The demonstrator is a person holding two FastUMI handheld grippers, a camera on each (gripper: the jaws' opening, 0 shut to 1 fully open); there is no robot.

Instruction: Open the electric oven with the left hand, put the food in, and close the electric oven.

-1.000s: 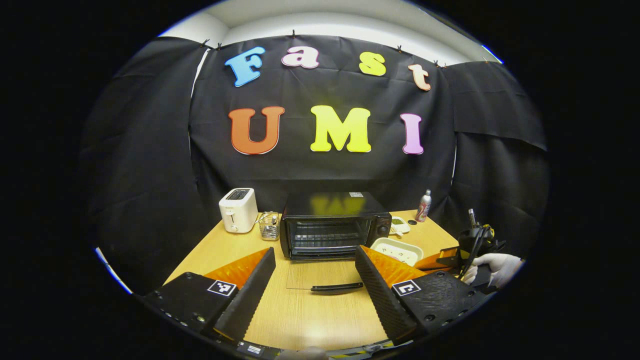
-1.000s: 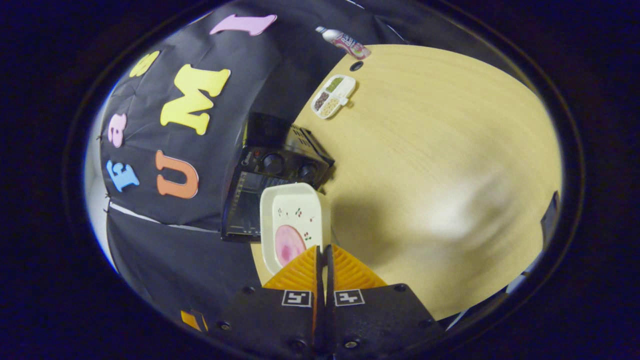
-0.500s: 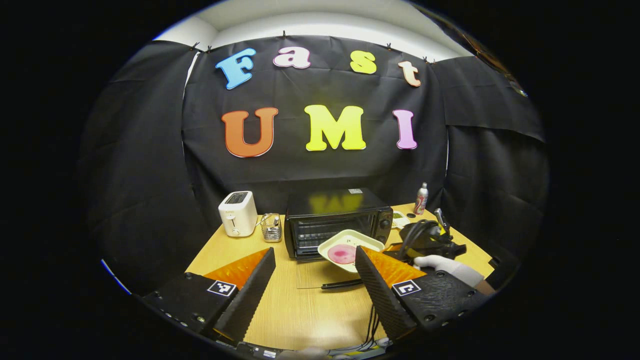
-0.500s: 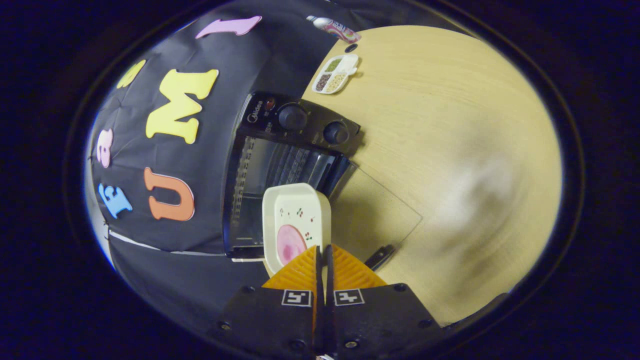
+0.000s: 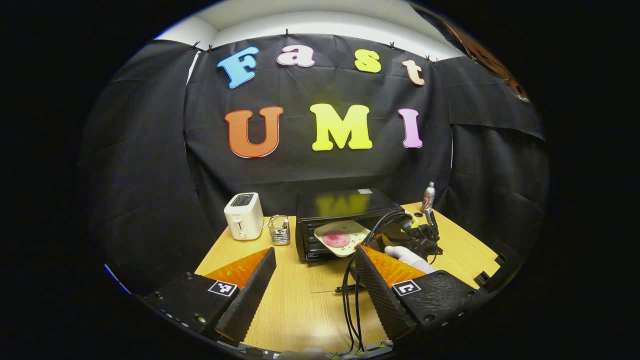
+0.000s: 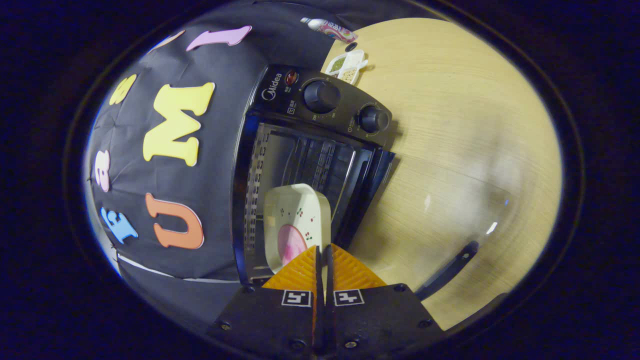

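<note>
The black electric oven (image 5: pixel 345 204) stands at the back of the table, its glass door (image 6: pixel 440 210) folded down flat with the handle (image 6: pixel 447 270) toward me. A cream tray (image 6: pixel 296 220) holds a pink slice of food (image 5: pixel 336 239). My right gripper (image 6: pixel 322 247) is shut on the tray's near rim, and the tray's far end reaches into the oven's mouth. In the left gripper view a gloved hand (image 5: pixel 407 256) holds that gripper in front of the oven. My left gripper (image 5: pixel 315 250) hangs open over the table, well short of the door, with nothing between its fingers.
A white toaster (image 5: pixel 243 216) and a wire basket (image 5: pixel 280 231) stand left of the oven. A bottle (image 5: pixel 428 197) and a divided snack dish (image 6: pixel 347 65) sit behind its right side. Black cables (image 5: pixel 352 300) trail over the table near the door handle.
The right gripper has carried the tray from the table's right side leftward and forward, up to the oven's mouth. The left gripper has stayed open, shifting only slightly.
</note>
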